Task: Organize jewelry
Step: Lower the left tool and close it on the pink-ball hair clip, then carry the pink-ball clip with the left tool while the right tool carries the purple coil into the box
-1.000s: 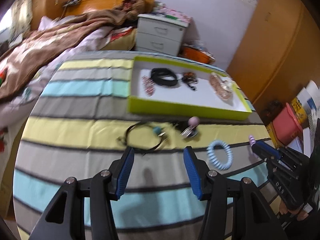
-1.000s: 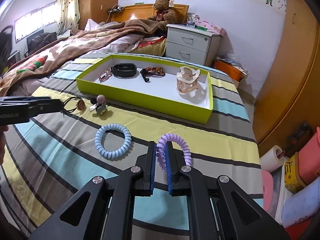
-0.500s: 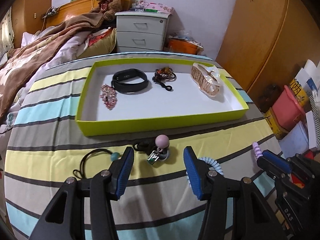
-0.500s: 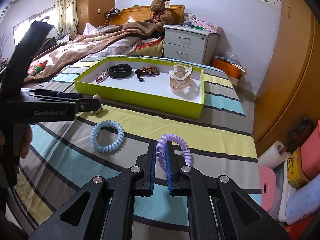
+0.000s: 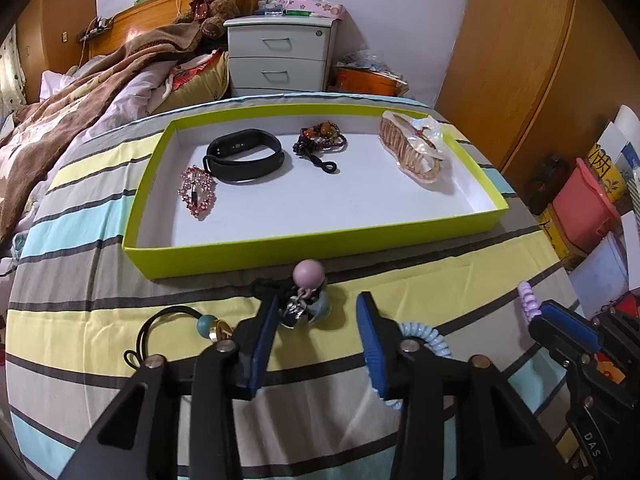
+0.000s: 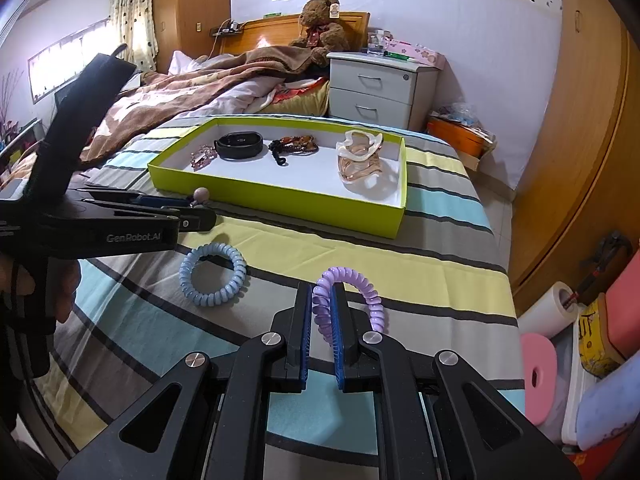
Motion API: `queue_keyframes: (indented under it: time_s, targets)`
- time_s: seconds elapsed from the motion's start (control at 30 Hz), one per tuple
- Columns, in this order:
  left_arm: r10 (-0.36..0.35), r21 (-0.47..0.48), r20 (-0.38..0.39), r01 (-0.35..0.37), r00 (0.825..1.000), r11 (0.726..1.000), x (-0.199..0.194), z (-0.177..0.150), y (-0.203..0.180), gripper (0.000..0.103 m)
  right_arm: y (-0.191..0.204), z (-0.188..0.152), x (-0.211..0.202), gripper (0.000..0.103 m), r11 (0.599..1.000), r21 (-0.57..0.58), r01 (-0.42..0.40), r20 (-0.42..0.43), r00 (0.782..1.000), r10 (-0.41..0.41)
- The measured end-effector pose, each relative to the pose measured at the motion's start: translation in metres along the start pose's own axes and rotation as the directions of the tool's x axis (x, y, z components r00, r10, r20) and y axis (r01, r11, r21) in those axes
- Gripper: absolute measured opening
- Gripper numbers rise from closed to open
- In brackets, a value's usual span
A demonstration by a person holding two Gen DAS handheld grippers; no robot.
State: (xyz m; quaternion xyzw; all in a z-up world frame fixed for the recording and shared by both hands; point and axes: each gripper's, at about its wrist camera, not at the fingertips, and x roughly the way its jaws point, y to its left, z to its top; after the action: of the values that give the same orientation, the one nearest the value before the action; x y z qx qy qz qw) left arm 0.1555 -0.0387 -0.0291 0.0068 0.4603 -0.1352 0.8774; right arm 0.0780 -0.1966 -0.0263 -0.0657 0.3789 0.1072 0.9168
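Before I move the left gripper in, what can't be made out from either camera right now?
- Blue coil tie: left wrist view, mostly hidden behind the left gripper finger.
- Pink-bead charm: right wrist view, only its bead shows; gripper covers the rest.
- Purple coil tie: near part pinched inside the right gripper, unseen.
- Black cord loop: contact with the gripper unclear.

Your left gripper (image 5: 316, 336) has swung from the black cord hair tie (image 5: 168, 332) over to the pink-ball hair tie (image 5: 306, 296), and moved forward: a second ago that piece lay well ahead of the fingers, now it sits between the spread blue pads, close to the left one. The green tray (image 5: 320, 240) has come much nearer in your left view. In the right view your left gripper (image 6: 196, 216) has pushed far into frame from the left edge, hiding the cord tie and most of the pink-ball tie (image 6: 201, 193).
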Motion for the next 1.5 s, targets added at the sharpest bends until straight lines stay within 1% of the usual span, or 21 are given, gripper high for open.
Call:
queue_keyframes:
  time_s: [0.07, 0.1, 0.53, 0.83, 1.1, 1.5]
  targets:
    - [0.007, -0.004, -0.006, -0.007, 1.000, 1.000, 0.002, 0.000, 0.001, 0.029, 0.000, 0.000, 0.000, 0.009, 1.000, -0.002, 0.002, 0.000, 1.000, -0.002]
    - [0.015, 0.000, -0.007, -0.015, 1.000, 1.000, 0.003, 0.000, 0.000, 0.028, 0.000, 0.000, 0.000, 0.009, 1.000, -0.002, 0.002, 0.000, 1.000, -0.002]
    - [0.002, -0.007, 0.020, -0.002, 1.000, 1.000, -0.006, -0.003, 0.001, 0.021, -0.001, 0.001, -0.003, 0.009, 1.000, 0.001, 0.004, 0.008, 1.000, -0.004]
    - [0.010, -0.009, 0.050, -0.009, 0.999, 1.000, -0.019, -0.004, 0.000, 0.020, 0.000, 0.003, -0.008, 0.009, 1.000, -0.003, 0.009, 0.023, 1.000, -0.009]
    - [-0.002, -0.005, 0.085, 0.002, 0.996, 1.000, -0.035, -0.001, 0.000, 0.020, 0.002, 0.007, -0.017, 0.009, 1.000, -0.005, 0.018, 0.040, 0.999, -0.018]
    - [-0.010, -0.011, 0.140, 0.012, 0.990, 1.000, -0.062, 0.006, 0.004, 0.020, 0.002, 0.022, -0.033, 0.009, 1.000, -0.011, 0.028, 0.085, 0.996, -0.027]
